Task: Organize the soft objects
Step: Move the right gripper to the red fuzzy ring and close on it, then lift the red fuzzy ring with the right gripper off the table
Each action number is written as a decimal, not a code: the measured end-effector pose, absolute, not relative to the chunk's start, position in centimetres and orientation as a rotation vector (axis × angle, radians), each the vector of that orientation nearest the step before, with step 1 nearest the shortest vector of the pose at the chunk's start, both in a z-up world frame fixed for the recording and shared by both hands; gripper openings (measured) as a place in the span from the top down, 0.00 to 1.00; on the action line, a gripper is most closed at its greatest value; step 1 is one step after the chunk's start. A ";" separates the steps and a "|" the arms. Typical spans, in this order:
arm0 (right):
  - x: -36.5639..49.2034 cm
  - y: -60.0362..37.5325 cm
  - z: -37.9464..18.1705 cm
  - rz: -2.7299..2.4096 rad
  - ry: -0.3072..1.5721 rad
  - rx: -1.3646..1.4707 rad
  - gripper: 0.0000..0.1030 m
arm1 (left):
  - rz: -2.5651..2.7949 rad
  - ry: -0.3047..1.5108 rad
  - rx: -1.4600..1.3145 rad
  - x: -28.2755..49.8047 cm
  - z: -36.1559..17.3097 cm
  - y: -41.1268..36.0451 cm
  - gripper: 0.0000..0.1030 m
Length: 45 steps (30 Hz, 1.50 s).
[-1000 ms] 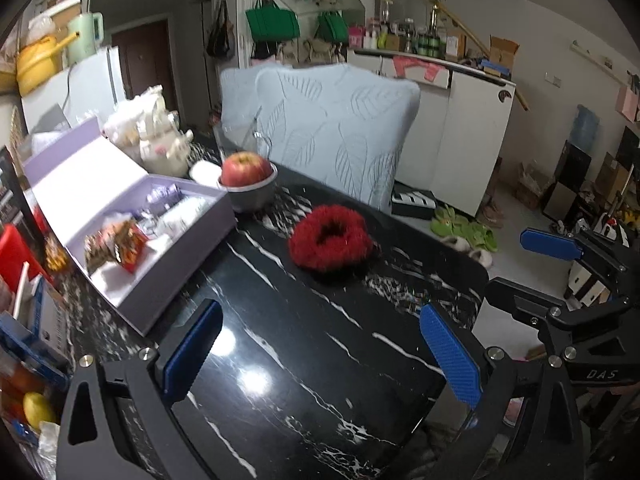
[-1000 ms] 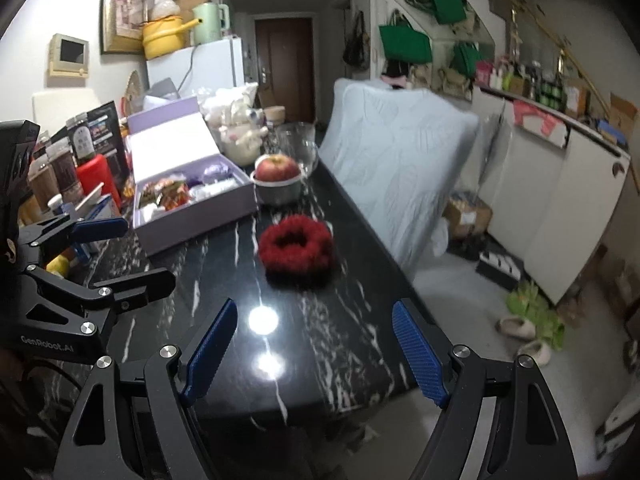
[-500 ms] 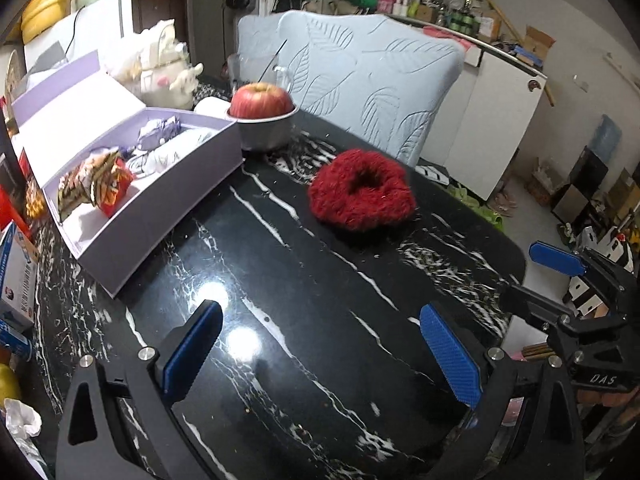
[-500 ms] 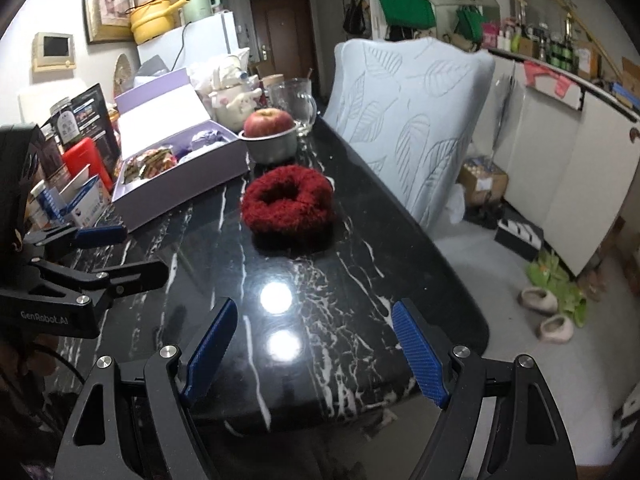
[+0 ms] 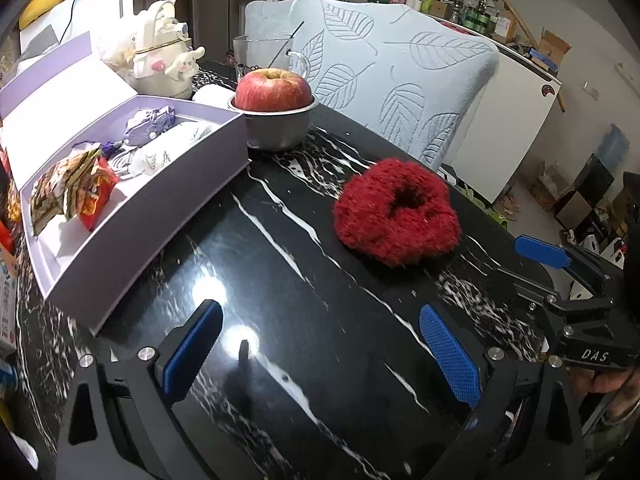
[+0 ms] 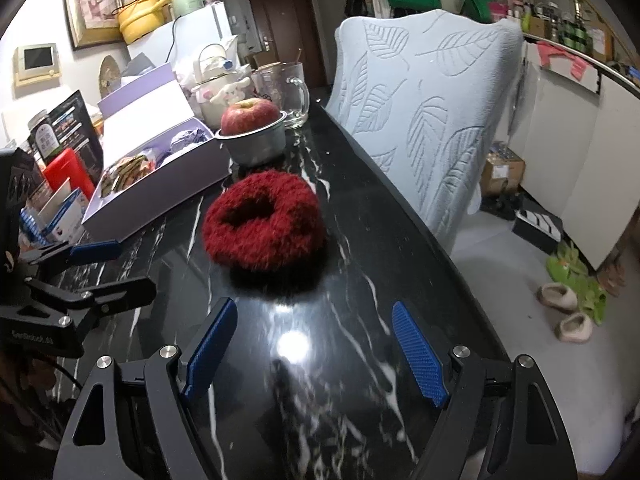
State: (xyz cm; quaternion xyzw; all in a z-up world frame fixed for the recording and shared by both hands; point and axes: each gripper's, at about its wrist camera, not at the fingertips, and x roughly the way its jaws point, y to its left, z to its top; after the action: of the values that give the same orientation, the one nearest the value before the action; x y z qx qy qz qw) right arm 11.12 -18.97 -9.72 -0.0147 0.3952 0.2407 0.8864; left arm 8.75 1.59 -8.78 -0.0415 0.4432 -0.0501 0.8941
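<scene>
Little looked done yet: the red fuzzy scrunchie (image 5: 396, 212) lay untouched on the black marble table (image 5: 280, 280), right of the purple box (image 5: 140, 216), while the left gripper (image 5: 320, 352) and right gripper (image 6: 312, 344) hovered near, both released and empty.

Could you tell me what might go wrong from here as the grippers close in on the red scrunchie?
1. The scrunchie is fluffy and lies flat on the glossy table; the open right gripper may pinch only fuzz and let it slip.
2. The apple sits high in its small bowl just behind; an overshoot could knock it off.
3. The left gripper, also open, approaches alongside; the two could collide over the scrunchie.
</scene>
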 end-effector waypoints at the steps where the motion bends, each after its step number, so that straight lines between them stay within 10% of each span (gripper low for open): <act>1: 11.6 -18.8 -9.8 0.506 0.824 -0.027 0.22 | -0.101 0.919 -0.085 9.1 -8.8 1.7 0.02; 17: 17.7 -16.2 -10.7 0.615 0.891 0.044 0.36 | -0.106 0.915 -0.086 12.9 -9.2 3.2 0.02; 27: 18.1 -16.3 -11.5 0.637 0.939 0.109 0.75 | -0.129 0.898 -0.103 12.5 -9.0 3.2 0.02; 45: 10.6 -19.4 -11.3 0.607 0.950 0.095 0.77 | -0.245 0.867 -0.058 7.1 -7.8 -1.1 0.02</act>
State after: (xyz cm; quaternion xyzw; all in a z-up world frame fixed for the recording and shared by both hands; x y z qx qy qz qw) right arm 10.58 -19.38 -11.30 0.0452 0.4499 0.2875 0.8443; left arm 7.09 -1.12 -7.78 -0.0279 0.4190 -0.1185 0.8998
